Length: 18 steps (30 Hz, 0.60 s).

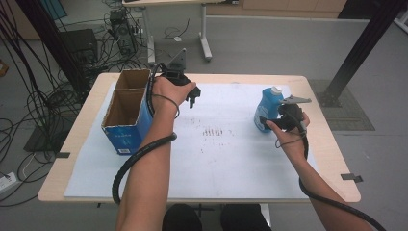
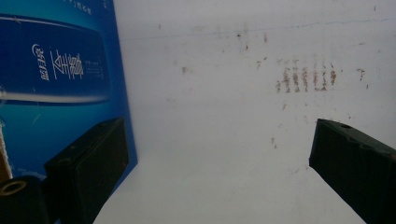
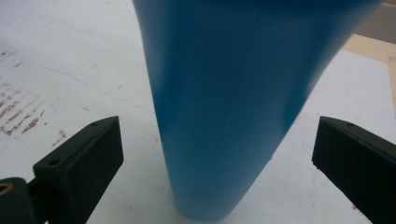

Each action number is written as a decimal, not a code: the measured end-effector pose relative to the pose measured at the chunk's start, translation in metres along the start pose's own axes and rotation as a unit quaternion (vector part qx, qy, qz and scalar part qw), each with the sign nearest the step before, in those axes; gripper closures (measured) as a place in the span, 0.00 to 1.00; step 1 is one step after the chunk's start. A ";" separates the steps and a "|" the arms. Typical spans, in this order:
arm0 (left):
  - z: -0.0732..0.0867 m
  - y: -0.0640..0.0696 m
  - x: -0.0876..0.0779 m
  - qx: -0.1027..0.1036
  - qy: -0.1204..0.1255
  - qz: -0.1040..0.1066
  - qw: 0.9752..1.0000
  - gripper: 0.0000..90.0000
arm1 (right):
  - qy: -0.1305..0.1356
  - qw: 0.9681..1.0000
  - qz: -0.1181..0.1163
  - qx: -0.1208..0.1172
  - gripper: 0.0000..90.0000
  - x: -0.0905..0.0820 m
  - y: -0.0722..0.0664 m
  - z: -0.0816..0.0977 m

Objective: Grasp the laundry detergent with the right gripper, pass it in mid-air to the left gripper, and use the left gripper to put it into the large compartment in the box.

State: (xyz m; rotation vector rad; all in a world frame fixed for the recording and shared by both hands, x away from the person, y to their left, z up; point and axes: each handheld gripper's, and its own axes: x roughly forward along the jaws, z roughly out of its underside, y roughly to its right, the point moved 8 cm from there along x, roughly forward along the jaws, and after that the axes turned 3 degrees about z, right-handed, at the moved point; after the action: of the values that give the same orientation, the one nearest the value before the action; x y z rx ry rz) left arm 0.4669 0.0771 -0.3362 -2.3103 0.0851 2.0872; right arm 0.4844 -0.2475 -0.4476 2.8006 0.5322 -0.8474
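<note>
A blue bottle (image 1: 267,108) with a white cap stands upright on the white sheet (image 1: 226,159) at the right. My right gripper (image 1: 264,120) is low beside it, open; in the right gripper view the bottle's blue body (image 3: 224,102) stands between the two wide-apart jaws, with gaps on both sides. An open cardboard box (image 1: 127,110) with blue printed sides stands at the left. My left gripper (image 1: 192,98) is open just right of the box; the box's blue side (image 2: 60,79) sits close by its left jaw, nothing between the jaws.
Rows of brown marks (image 1: 214,131) stain the middle of the sheet. The wooden table edge (image 1: 337,159) runs along the right. Cables (image 1: 29,101) and a stand lie on the floor at the left, and black frame posts (image 1: 361,48) rise behind.
</note>
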 end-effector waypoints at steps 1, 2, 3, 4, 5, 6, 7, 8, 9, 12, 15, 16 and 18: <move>0.000 0.000 0.000 0.000 0.000 0.000 1.000 0.06 | 0.003 1.000 0.000 0.002 0.02 0.002 -0.001 0.001; 0.000 0.000 0.000 0.001 0.000 0.000 1.000 0.06 | 0.003 1.000 0.000 0.002 0.02 0.002 -0.001 0.001; 0.000 0.000 0.000 0.002 0.000 0.000 1.000 0.06 | 0.007 1.000 0.002 0.000 0.02 0.003 -0.002 0.001; -0.001 0.000 0.000 0.001 0.001 0.000 1.000 0.06 | 0.007 1.000 0.002 0.000 0.02 0.003 -0.002 0.001; -0.001 0.001 0.001 0.000 0.001 0.002 1.000 0.06 | 0.007 1.000 0.001 0.001 0.02 0.005 -0.003 0.001; -0.001 0.001 0.001 0.000 0.001 0.002 1.000 0.06 | 0.007 1.000 0.001 0.001 0.02 0.005 -0.003 0.001; -0.001 0.001 0.002 0.001 0.001 0.002 1.000 0.06 | 0.013 1.000 0.000 0.005 0.02 0.007 -0.003 0.001; -0.001 0.001 0.002 0.001 0.001 0.002 1.000 0.06 | 0.013 1.000 0.000 0.005 0.02 0.007 -0.003 0.001; -0.001 0.002 0.003 0.001 0.000 0.002 1.000 0.06 | 0.015 1.000 0.003 0.004 0.02 0.007 -0.003 0.000; -0.001 0.001 0.003 0.001 0.000 0.002 1.000 0.06 | 0.019 1.000 0.007 0.006 0.02 0.007 -0.003 -0.002; -0.001 0.000 0.003 0.000 0.001 0.003 1.000 0.06 | 0.021 1.000 0.009 0.004 0.02 0.007 -0.001 -0.003; -0.001 0.000 0.003 0.000 0.001 0.003 1.000 0.06 | 0.023 1.000 0.010 0.004 0.02 0.007 -0.001 -0.004; -0.001 0.000 0.003 0.000 0.000 0.003 1.000 0.06 | 0.023 1.000 0.010 0.004 0.02 0.007 -0.001 -0.004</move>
State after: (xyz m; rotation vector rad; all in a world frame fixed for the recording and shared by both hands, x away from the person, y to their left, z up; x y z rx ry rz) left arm 0.4684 0.0770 -0.3390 -2.3124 0.0924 2.0893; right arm 0.4915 -0.2438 -0.4482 2.8350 0.5078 -0.7845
